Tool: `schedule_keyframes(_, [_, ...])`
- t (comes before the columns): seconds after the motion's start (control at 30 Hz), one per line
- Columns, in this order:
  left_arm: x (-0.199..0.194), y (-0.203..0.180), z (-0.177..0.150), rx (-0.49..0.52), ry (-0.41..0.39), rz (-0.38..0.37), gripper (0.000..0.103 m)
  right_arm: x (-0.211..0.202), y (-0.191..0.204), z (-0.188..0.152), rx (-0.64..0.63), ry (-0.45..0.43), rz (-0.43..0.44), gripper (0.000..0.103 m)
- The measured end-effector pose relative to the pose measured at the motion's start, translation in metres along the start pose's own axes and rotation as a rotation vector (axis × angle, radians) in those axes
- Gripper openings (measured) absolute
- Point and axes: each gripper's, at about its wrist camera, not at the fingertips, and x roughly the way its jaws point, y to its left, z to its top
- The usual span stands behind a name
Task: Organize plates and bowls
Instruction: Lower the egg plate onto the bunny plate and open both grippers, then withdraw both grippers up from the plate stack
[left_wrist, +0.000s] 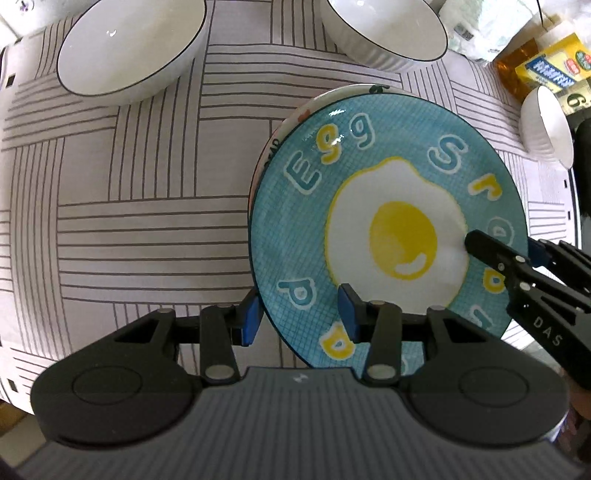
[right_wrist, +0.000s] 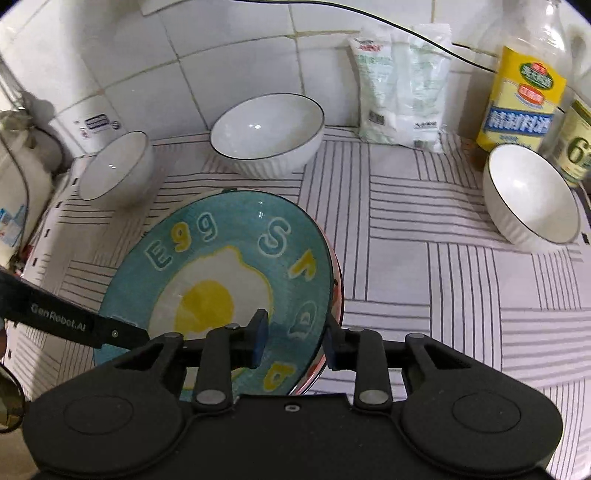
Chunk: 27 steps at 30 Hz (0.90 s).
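Note:
A blue plate with a fried-egg print (left_wrist: 388, 229) lies on top of another patterned plate (left_wrist: 291, 118) whose rim shows beneath it. My left gripper (left_wrist: 301, 314) is open, its fingers straddling the blue plate's near left rim. My right gripper (right_wrist: 293, 341) is open, its fingers straddling the stack's right rim (right_wrist: 332, 280); it enters the left wrist view from the right (left_wrist: 517, 266). Three white bowls with dark rims stand around: one far left (right_wrist: 114, 166), one at the back middle (right_wrist: 267, 133), one at the right (right_wrist: 532, 195).
A striped cloth (right_wrist: 443, 277) covers the counter. Against the tiled wall stand white bags (right_wrist: 402, 85), a yellow-labelled bottle (right_wrist: 524, 88) and a jar (right_wrist: 576, 147). A white appliance (right_wrist: 18, 184) sits at the far left.

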Motion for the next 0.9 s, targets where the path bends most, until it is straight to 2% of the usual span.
schedule_keyframes(0.2, [0.002,-0.008,-0.003,0.051,-0.003,0.037,0.041,0.001,0.023,-0.006,-0.043,0.03,-0.152,0.038])
schedule_keyframes(0.3, [0.003,-0.015,-0.004,0.081,-0.013,0.071,0.041,0.004,0.023,-0.008,-0.016,0.023,-0.173,0.038])
schedule_keyframes(0.4, [-0.001,-0.018,-0.004,0.099,-0.008,0.069,0.041,0.006,0.022,-0.011,-0.016,0.035,-0.199,0.034])
schedule_keyframes(0.6, [-0.019,-0.02,-0.008,0.107,-0.024,0.051,0.041,-0.019,0.03,-0.014,-0.053,-0.019,-0.139,0.037])
schedule_keyframes(0.63, [-0.024,-0.022,-0.009,0.114,-0.033,0.051,0.041,-0.025,0.031,-0.015,-0.059,-0.04,-0.128,0.039])
schedule_keyframes(0.7, [-0.036,-0.026,-0.014,0.136,-0.055,0.06,0.044,-0.037,0.032,-0.017,-0.063,-0.072,-0.103,0.051])
schedule_keyframes(0.9, [-0.067,-0.044,-0.033,0.216,-0.103,0.082,0.053,-0.078,0.031,-0.03,-0.064,-0.161,-0.064,0.059])
